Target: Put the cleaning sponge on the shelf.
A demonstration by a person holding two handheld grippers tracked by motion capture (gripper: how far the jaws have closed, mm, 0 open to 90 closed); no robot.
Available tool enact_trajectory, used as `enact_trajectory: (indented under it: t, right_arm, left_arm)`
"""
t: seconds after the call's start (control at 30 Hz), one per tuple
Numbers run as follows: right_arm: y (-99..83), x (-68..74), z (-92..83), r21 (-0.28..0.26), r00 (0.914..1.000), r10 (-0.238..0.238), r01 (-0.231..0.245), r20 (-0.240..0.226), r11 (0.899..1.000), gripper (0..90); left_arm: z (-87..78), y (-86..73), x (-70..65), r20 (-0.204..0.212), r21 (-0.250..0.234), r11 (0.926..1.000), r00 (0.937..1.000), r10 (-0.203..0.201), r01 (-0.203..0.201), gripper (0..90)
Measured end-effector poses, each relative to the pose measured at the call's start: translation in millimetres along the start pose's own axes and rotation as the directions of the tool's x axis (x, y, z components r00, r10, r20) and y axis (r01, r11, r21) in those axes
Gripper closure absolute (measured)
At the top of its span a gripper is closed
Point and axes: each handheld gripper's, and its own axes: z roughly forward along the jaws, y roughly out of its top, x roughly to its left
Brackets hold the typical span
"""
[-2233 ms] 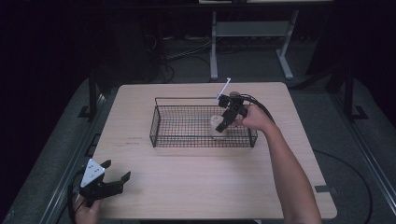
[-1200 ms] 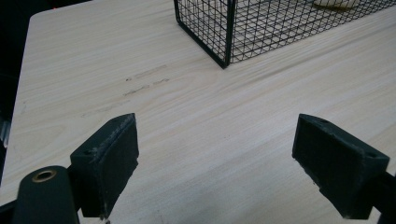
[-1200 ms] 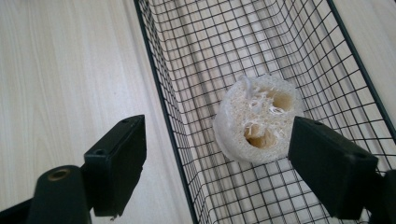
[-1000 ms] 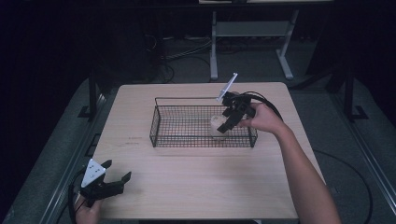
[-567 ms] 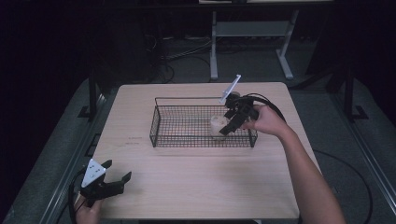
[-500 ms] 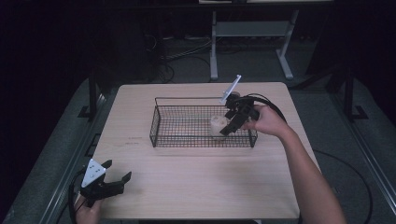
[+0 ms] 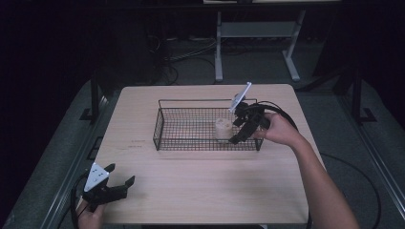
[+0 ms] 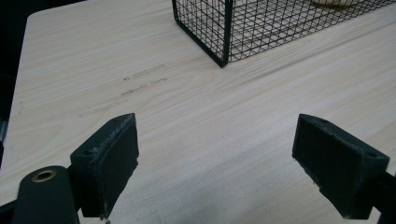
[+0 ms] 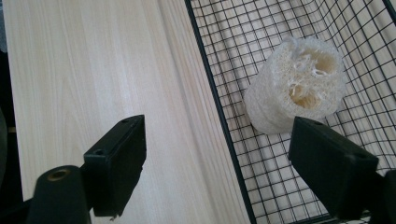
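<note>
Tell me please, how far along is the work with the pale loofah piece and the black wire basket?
Done: the pale cylindrical loofah piece stands inside the black wire basket, no jaw touching it. In hand: nothing; the right gripper is open over the basket's near rim, one jaw outside, one inside. The left gripper rests open at the wooden table's near corner. Left: probably only drawing the right gripper away.

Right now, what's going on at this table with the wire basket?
A person is working with a hand-held gripper in each hand. The right gripper hangs open at the right end of the black wire basket, its jaws straddling the basket's wall, with a pale loofah piece standing free on the basket floor. The left gripper rests open near the table's front left corner, holding nothing.
</note>
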Motion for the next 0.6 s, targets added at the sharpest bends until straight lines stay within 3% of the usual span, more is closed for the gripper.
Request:
enact_trajectory:
  t: [0.6]
  right_arm:
    - [-17.9, 11.2, 0.5, -0.016, 1.0, -0.001, 0.001, 0.003, 1.0, 18.7]
  left_arm:
    - [-0.1, 0.0, -0.6, 0.003, 0.002, 1.0, 1.0, 0.002, -0.002, 13.7]
